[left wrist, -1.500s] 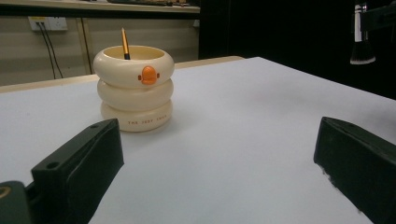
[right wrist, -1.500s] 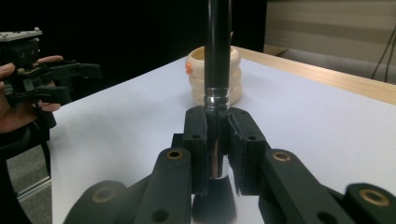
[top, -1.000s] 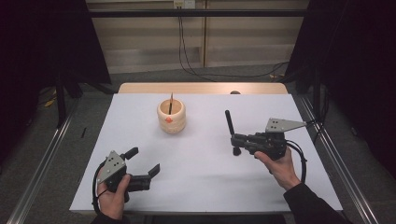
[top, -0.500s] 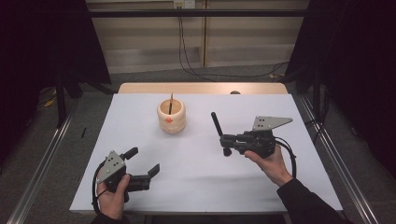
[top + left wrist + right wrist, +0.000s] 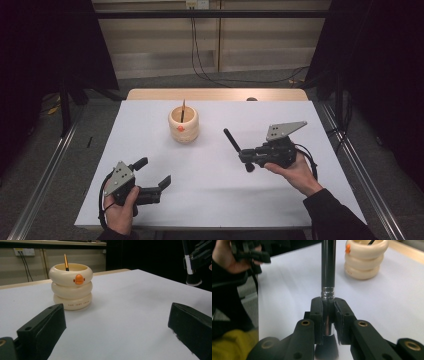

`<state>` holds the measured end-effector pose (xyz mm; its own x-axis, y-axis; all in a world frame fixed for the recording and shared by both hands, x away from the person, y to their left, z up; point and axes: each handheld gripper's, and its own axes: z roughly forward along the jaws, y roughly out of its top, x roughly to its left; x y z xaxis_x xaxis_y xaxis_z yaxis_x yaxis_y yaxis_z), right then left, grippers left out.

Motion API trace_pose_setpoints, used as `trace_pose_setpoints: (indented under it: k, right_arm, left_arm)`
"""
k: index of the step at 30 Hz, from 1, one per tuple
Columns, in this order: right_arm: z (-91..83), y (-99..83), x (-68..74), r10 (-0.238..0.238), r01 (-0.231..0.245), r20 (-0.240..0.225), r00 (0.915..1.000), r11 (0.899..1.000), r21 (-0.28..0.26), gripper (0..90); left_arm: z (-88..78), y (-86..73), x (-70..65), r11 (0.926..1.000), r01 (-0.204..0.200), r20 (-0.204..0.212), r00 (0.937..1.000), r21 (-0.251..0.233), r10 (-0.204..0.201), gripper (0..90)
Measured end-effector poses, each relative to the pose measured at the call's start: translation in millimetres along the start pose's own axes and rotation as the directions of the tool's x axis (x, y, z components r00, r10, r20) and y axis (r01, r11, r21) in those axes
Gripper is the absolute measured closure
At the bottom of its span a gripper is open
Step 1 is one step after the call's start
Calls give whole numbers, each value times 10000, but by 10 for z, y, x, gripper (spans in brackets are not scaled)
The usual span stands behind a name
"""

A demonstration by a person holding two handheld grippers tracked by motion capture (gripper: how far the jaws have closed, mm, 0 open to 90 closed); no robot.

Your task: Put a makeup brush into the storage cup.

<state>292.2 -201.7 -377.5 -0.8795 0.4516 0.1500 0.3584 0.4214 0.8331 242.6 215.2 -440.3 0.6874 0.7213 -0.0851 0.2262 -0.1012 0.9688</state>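
The white table (image 5: 215,200) bears a cream ringed holder (image 5: 183,125) near its far middle, a thin stick standing in it. Right of the holder, the right gripper (image 5: 246,159) has its jaws clamped on a black makeup brush (image 5: 231,140). Near-left of the holder, the left gripper (image 5: 152,172) rests with jaws apart.
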Motion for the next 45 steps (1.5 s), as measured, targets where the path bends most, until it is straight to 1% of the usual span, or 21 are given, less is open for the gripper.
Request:
trace_pose_setpoints:
  k: [1, 3, 4, 8, 13, 16, 17, 21, 23, 26, 27, 29, 32, 34, 36, 40, 41, 42, 43, 44, 45]
  right_arm:
    - [-2, 7, 4, -53, 52, 107, 9999, 9999, 152, 781]
    - [-6, 17, -1, -99, 98, 14, 10000, 9986, 527, 781]
    - [-4, 18, 4, -158, 153, 75, 9998, 9974, 709, 781]
    - [29, 11, 17, -315, 322, -69, 9995, 9883, 1490, 781]
    - [75, 18, 27, -464, 505, -244, 9986, 9750, 2163, 781]
    - [66, 38, -4, -553, 581, -186, 9983, 9711, 2317, 781]
    - [65, 48, -14, -652, 670, -157, 9978, 9677, 2429, 781]
    - [74, 104, -14, -855, 909, -310, 9959, 9482, 3044, 781]
    - [80, 130, -9, -1037, 1105, -385, 9939, 9416, 3182, 781]
    - [98, 153, 28, -1414, 1548, -642, 9879, 9284, 3379, 781]
    - [111, 159, 43, -1603, 1741, -683, 9847, 9199, 3515, 781]
    - [130, 164, 54, -1688, 1912, -924, 9813, 9101, 3677, 781]
    - [179, 145, 62, -1743, 1977, -948, 9801, 8974, 3944, 781]
    - [201, 130, 53, -1623, 1878, -967, 9820, 8935, 4079, 781]
    - [225, 119, 53, -1570, 1824, -947, 9830, 8890, 4200, 781]
    - [278, 87, 54, -1590, 1961, -1177, 9802, 8600, 4712, 781]
    - [298, 74, 65, -1492, 1871, -1159, 9820, 8530, 4873, 781]
    - [313, 67, 72, -1501, 1903, -1196, 9814, 8422, 5044, 781]
    - [334, 59, 79, -1500, 1905, -1198, 9814, 8378, 5117, 781]
    - [353, 53, 86, -1520, 1940, -1224, 9808, 8286, 5252, 781]
    - [368, 47, 91, -1579, 1999, -1240, 9796, 8227, 5321, 781]
  left_arm:
    - [0, 1, 0, 10000, -10, 13, 10000, 3, 10, 14]
    - [0, 2, -2, 10000, -27, -35, 10000, 11, 27, 14]
    - [-1, 2, -3, 10000, -21, -40, 10000, 21, 21, 14]
    - [5, 0, -7, 10000, -5, 82, 10000, -24, 5, 14]
    - [2, 0, -1, 10000, -43, 86, 10000, -3, 43, 14]
    - [3, -1, -6, 10000, -20, 90, 10000, -5, 20, 14]
    - [2, -1, -10, 10000, -28, 5, 10000, 9, 28, 14]
    - [-4, -2, -5, 10000, -46, -72, 10000, 46, 47, 14]
    - [-1, -3, -10, 10000, -12, -41, 10000, 32, 12, 14]
    - [0, -5, -6, 10000, 8, 48, 10000, 59, -9, 14]
    - [1, -5, -9, 10000, 2, -20, 10000, 80, -2, 14]
    - [2, -5, -12, 10000, 9, 40, 10000, 60, -9, 14]
    - [1, -5, -12, 10000, 6, 10, 10000, 86, -6, 14]
    - [-2, -5, -8, 10000, 3, 1, 10000, 82, -3, 14]
    - [-3, -5, -9, 10000, 90, 138, 9999, 12, -91, 14]
    - [-3, -6, -8, 9999, 43, 77, 10000, 94, -43, 15]
    - [0, -7, -10, 9999, 40, 113, 9999, 102, -41, 14]
    - [-2, -5, -6, 9999, -17, 157, 9999, 105, 16, 15]
    - [-2, -4, -9, 10000, -9, 119, 9999, 90, 8, 15]
    - [-2, -5, -5, 10000, -4, 163, 9999, 52, 3, 14]
    - [-4, -6, -7, 10000, 32, 129, 9999, 80, -33, 14]
